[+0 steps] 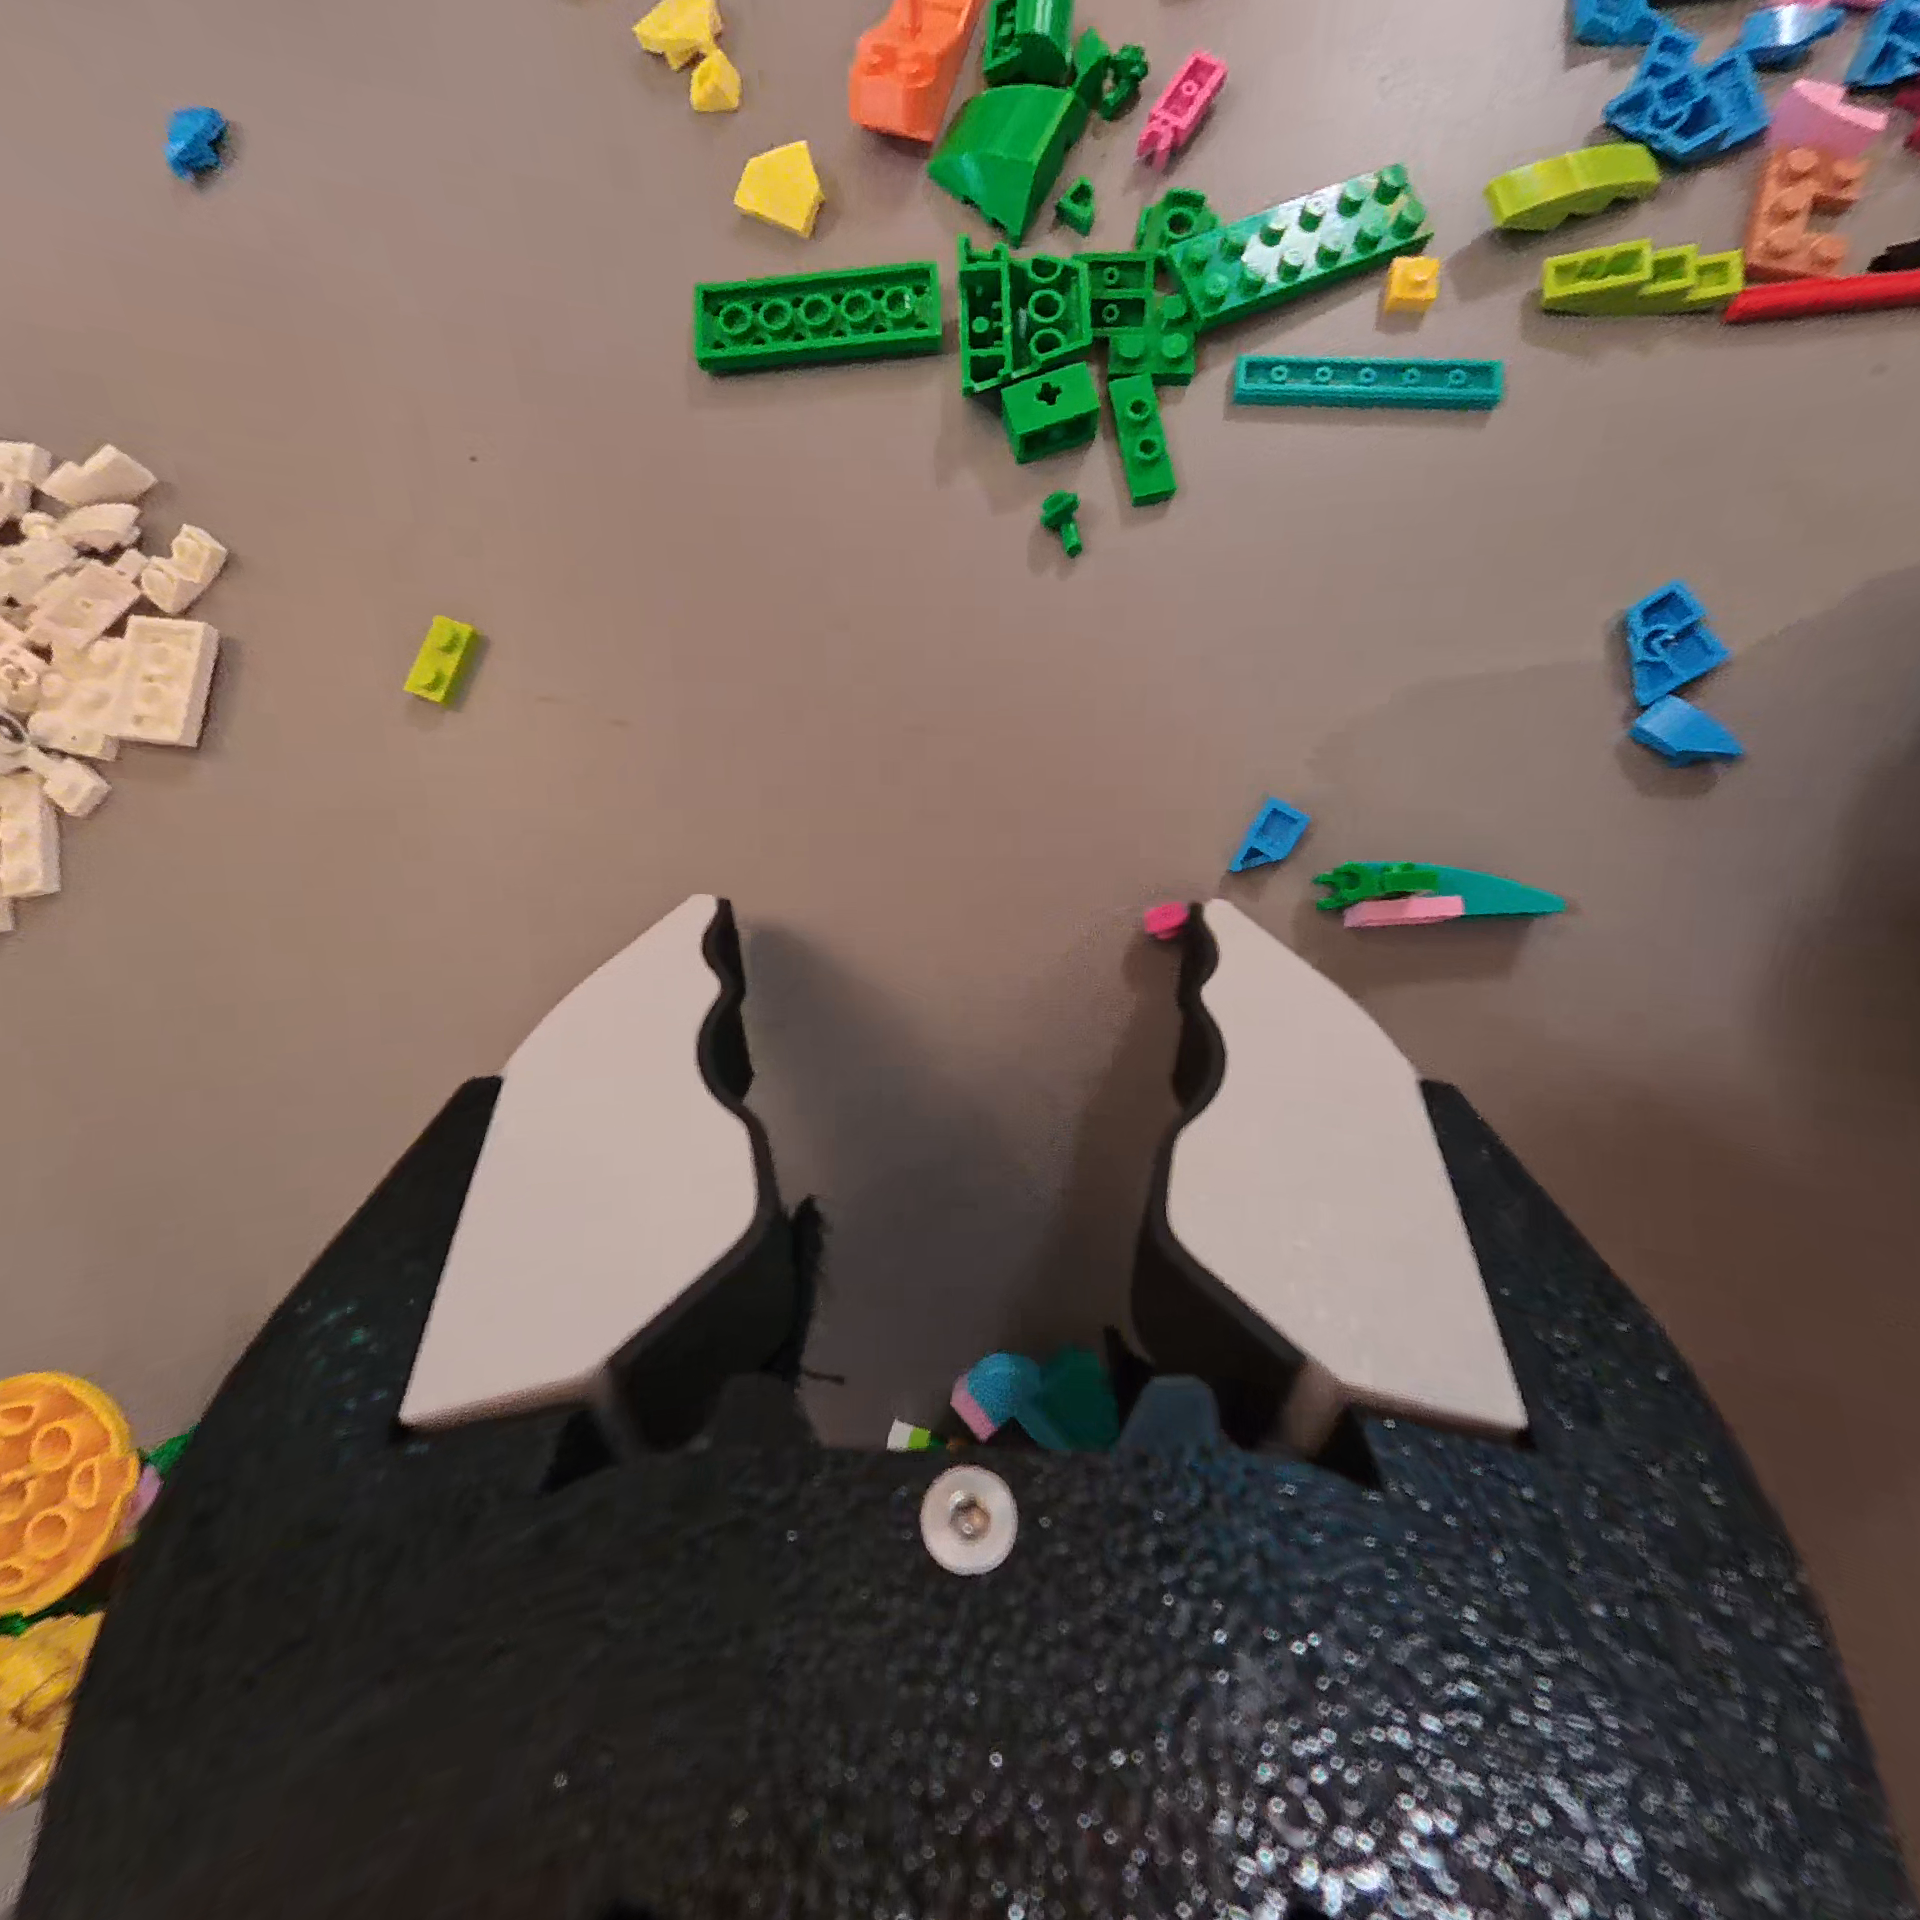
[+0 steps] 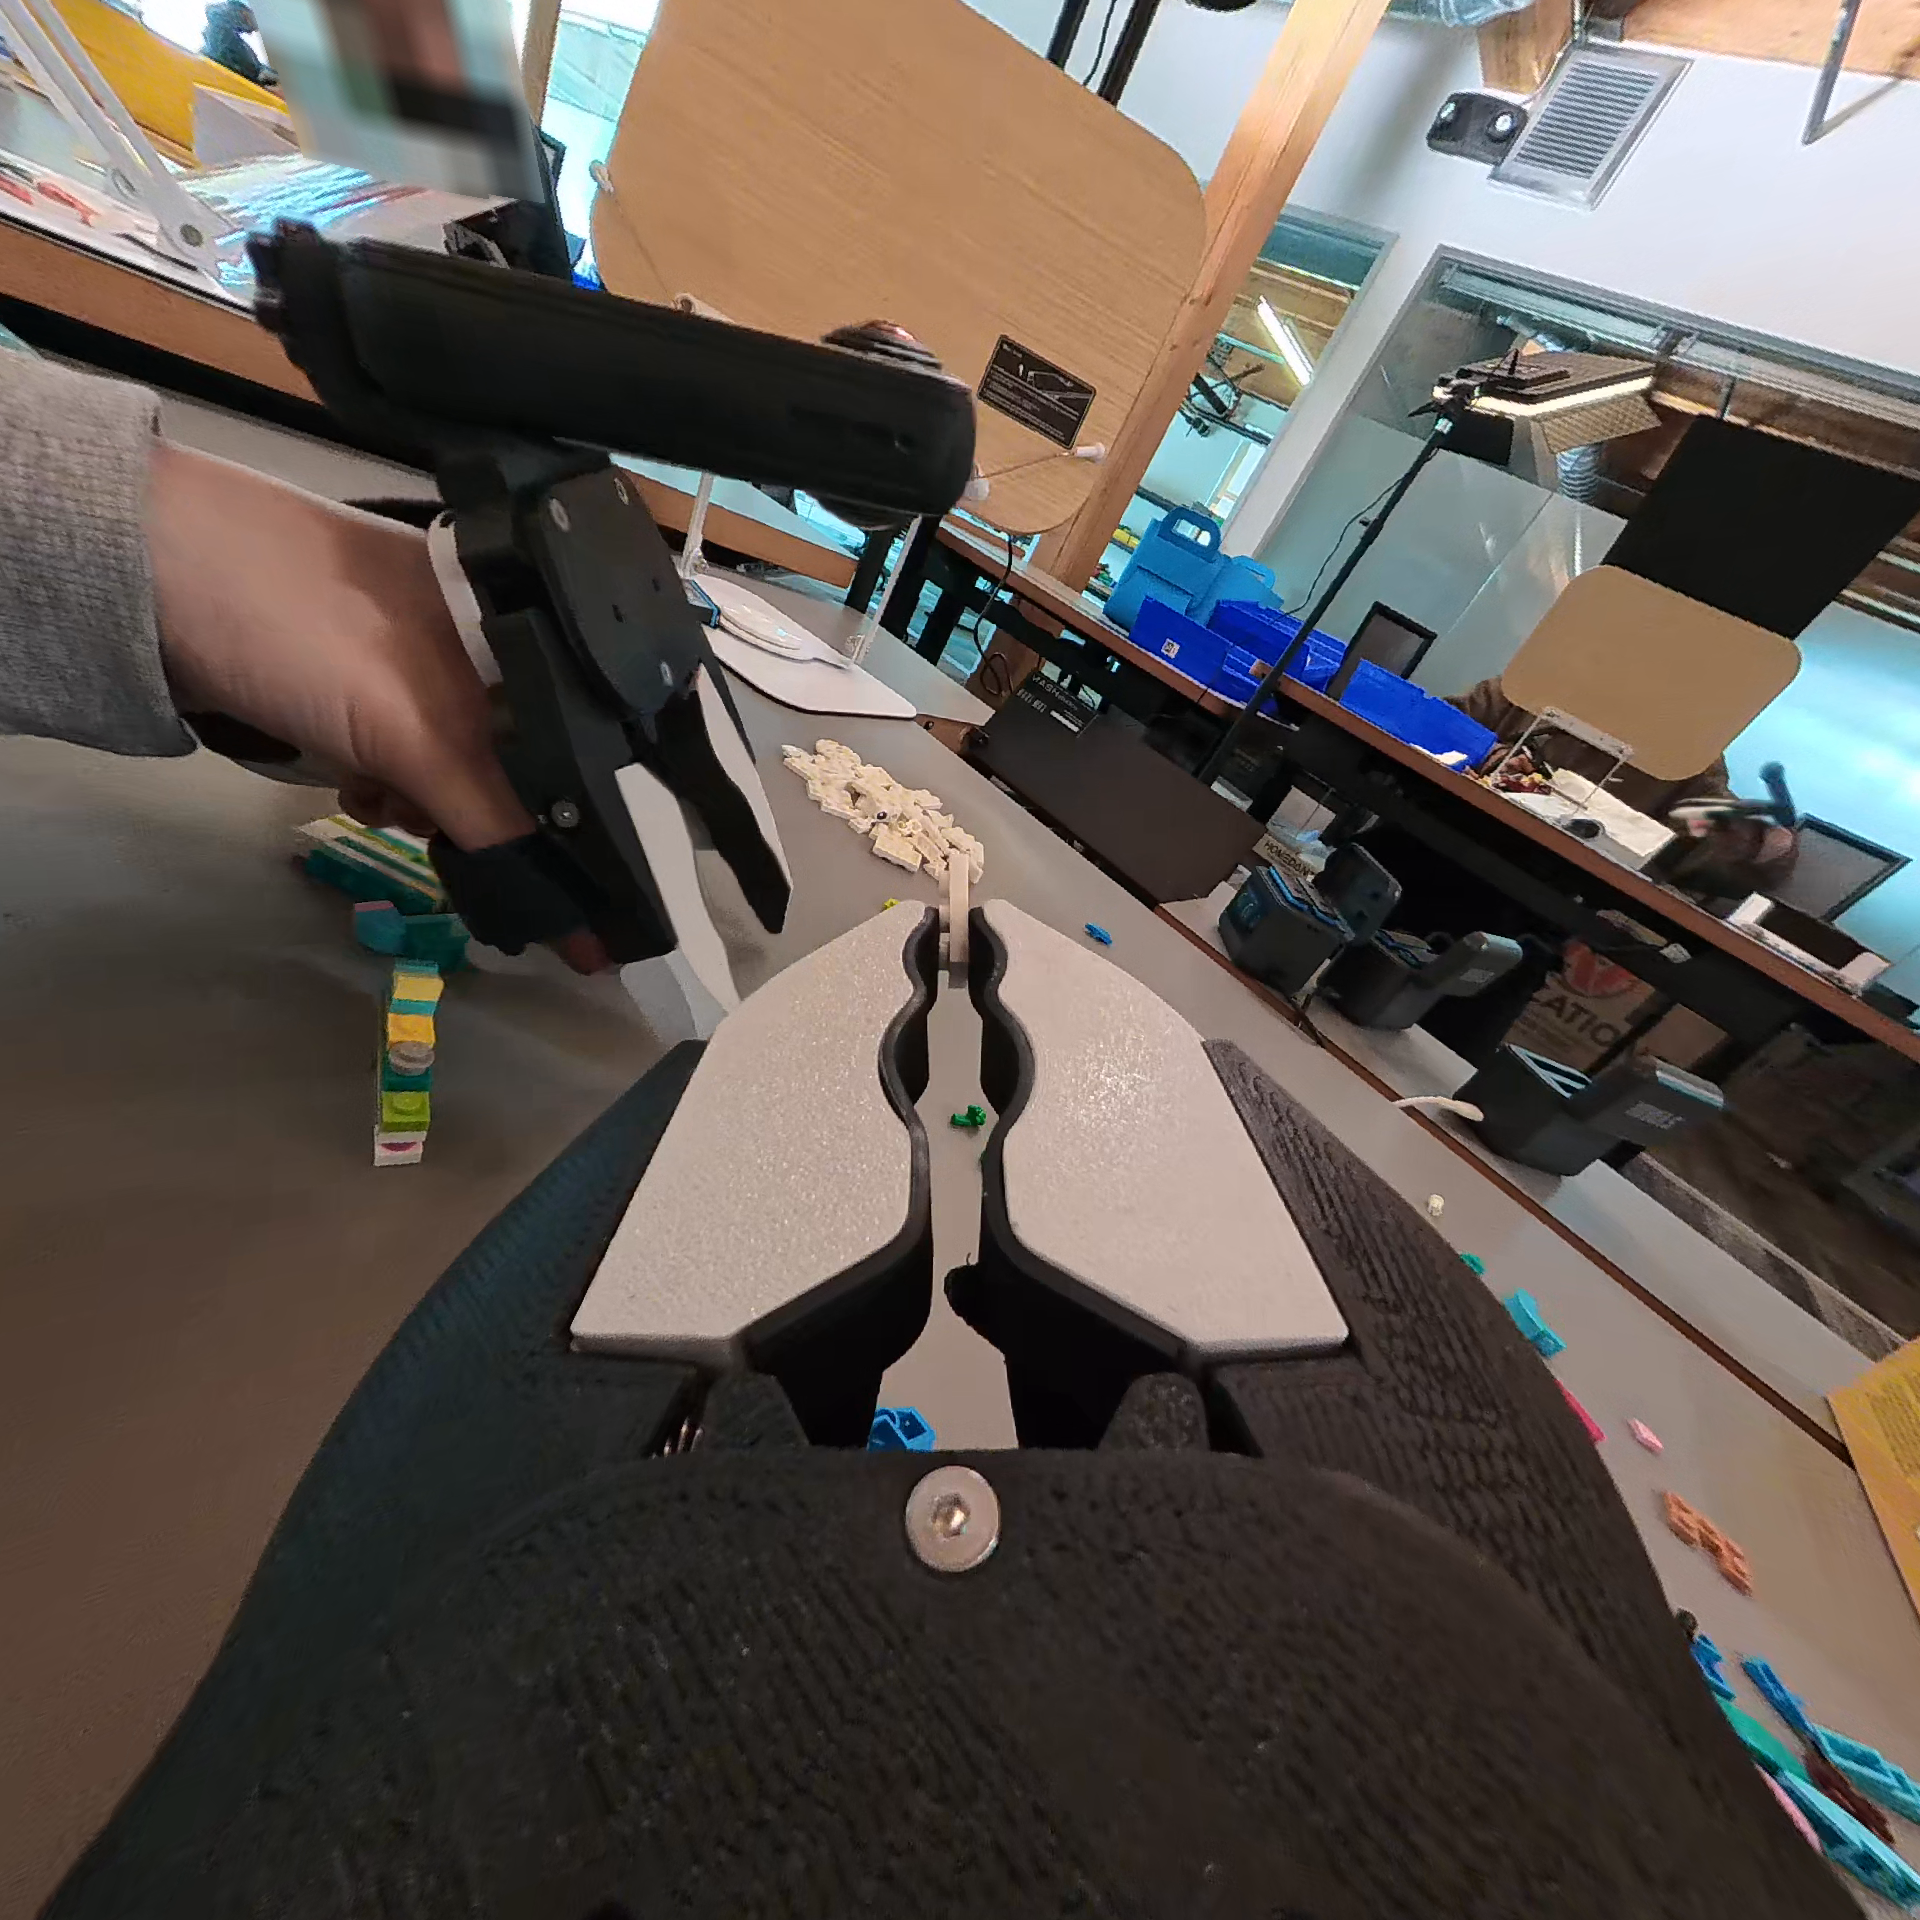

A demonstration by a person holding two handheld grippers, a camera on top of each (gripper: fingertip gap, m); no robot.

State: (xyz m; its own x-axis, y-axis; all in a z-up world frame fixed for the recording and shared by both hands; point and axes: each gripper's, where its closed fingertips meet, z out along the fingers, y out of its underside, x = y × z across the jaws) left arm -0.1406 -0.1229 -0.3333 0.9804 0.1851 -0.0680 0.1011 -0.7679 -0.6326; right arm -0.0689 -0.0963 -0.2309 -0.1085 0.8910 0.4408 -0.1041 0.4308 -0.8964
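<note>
While the left gripper [image 1: 961,914] gapes wide over the grey tabletop [image 1: 727,727], tiny pink piece [image 1: 1164,918] at one fingertip — right gripper [image 2: 958,925] pinching a thin white piece [image 2: 960,914], white pile [image 2: 883,805] beyond.

Two tools [image 2: 961,914] [image 2: 717,935] work one grey table [image 1: 831,675]: one white brick pile [image 1: 73,665], one lime brick [image 1: 442,662], one teal strip [image 1: 1366,382], three yellow pieces [image 1: 779,190].

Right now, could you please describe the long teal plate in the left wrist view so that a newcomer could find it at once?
Start at the big cluster of green plastic bricks in the upper middle of the grey table. Just to its lower right lies the long flat teal plastic plate, level across the view. It is the only teal piece there, one narrow strip with a single row of small holes.
</note>
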